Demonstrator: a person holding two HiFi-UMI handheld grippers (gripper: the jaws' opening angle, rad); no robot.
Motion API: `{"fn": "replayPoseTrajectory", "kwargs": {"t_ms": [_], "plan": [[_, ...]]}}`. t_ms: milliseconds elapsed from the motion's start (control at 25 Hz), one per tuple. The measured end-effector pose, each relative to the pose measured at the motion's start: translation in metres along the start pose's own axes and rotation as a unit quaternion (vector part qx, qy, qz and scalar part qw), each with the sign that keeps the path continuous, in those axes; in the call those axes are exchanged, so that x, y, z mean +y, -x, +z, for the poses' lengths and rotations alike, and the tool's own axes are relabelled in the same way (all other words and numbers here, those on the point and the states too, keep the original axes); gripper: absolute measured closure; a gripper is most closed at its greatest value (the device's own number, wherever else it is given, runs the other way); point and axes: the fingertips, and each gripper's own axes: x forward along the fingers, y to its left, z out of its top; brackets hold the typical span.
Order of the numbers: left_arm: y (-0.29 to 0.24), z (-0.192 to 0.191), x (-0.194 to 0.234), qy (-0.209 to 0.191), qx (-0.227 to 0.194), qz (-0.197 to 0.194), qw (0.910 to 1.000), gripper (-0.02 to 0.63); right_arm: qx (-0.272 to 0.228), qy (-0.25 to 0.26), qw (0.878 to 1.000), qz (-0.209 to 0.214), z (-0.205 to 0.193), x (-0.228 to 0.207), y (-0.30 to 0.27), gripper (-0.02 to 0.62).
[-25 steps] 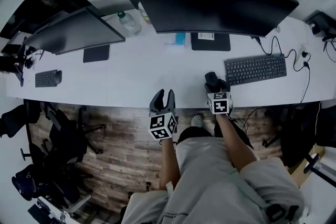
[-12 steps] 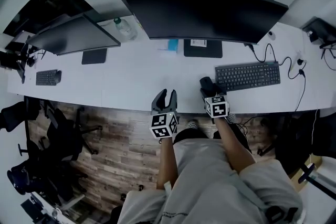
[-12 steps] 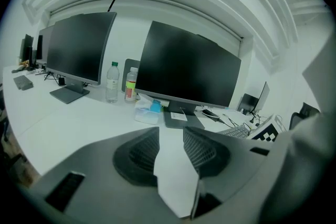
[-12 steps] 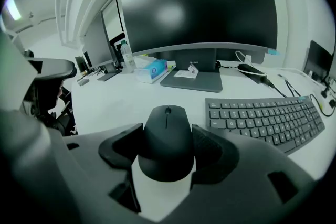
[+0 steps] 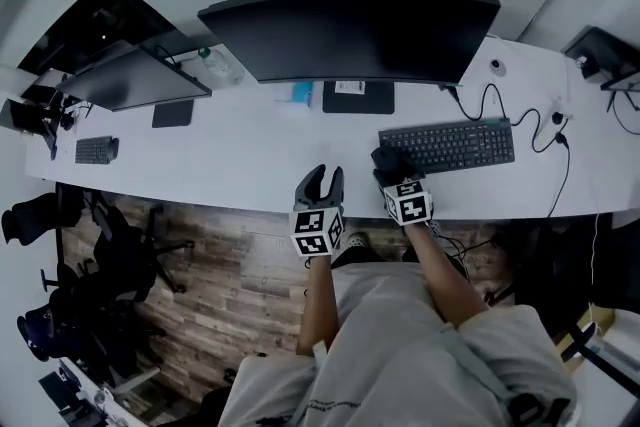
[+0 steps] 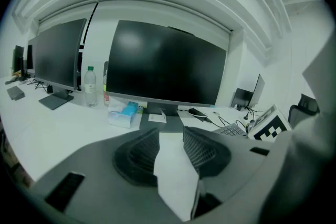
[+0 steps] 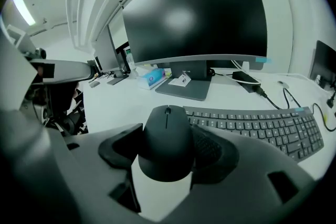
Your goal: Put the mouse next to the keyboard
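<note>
The black mouse [image 7: 165, 139] sits between the jaws of my right gripper [image 7: 167, 150], which is shut on it. In the head view the mouse [image 5: 387, 158] and right gripper [image 5: 391, 165] are at the left end of the black keyboard [image 5: 447, 145], near the white desk's [image 5: 230, 150] front edge. The keyboard [image 7: 262, 126] lies just right of the mouse. Whether the mouse rests on the desk, I cannot tell. My left gripper [image 5: 322, 183] hovers at the desk's front edge, open and empty [image 6: 170, 139].
A large dark monitor [image 5: 350, 30] stands behind the keyboard, a second monitor [image 5: 135, 80] to the left. A water bottle [image 5: 215, 65], a tissue box [image 5: 300, 95] and cables [image 5: 500, 100] lie at the back. Office chairs [image 5: 120, 245] stand below the desk edge.
The right gripper with the mouse has moved closer to the keyboard's left end. The left gripper has stayed at the desk's front edge, still open.
</note>
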Motion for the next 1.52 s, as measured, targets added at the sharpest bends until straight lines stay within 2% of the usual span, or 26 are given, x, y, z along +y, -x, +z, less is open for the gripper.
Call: {"fn": "replayPoseTrajectory", "kwargs": {"t_ms": [280, 560, 800, 960, 1160, 1520], "plan": [[-0.013, 0.005, -0.04, -0.017, -0.002, -0.013, 0.9998, 0.46, -0.022, 0.003, 1.0, 0.006, 0.005, -0.026, 0.023, 0.299], [-0.018, -0.004, -0.055, -0.026, 0.014, -0.017, 0.9994, 0.471, -0.038, 0.008, 0.999, -0.006, 0.01, -0.052, 0.033, 0.299], [-0.024, 0.004, -0.068, -0.033, 0.006, 0.005, 0.9994, 0.532, -0.052, 0.005, 0.999, -0.01, 0.018, -0.079, 0.045, 0.298], [-0.022, 0.003, -0.083, -0.042, 0.002, 0.002, 0.9991, 0.583, -0.065, 0.001, 0.998, -0.009, 0.023, -0.094, 0.052, 0.298], [-0.02, 0.002, -0.106, -0.059, -0.002, -0.006, 0.9982, 0.583, -0.071, 0.014, 0.997, -0.002, 0.026, -0.105, 0.062, 0.298], [-0.026, 0.006, -0.151, -0.061, -0.011, 0.007, 0.9981, 0.583, -0.068, 0.048, 0.996, 0.01, 0.017, -0.138, 0.083, 0.298]]}}
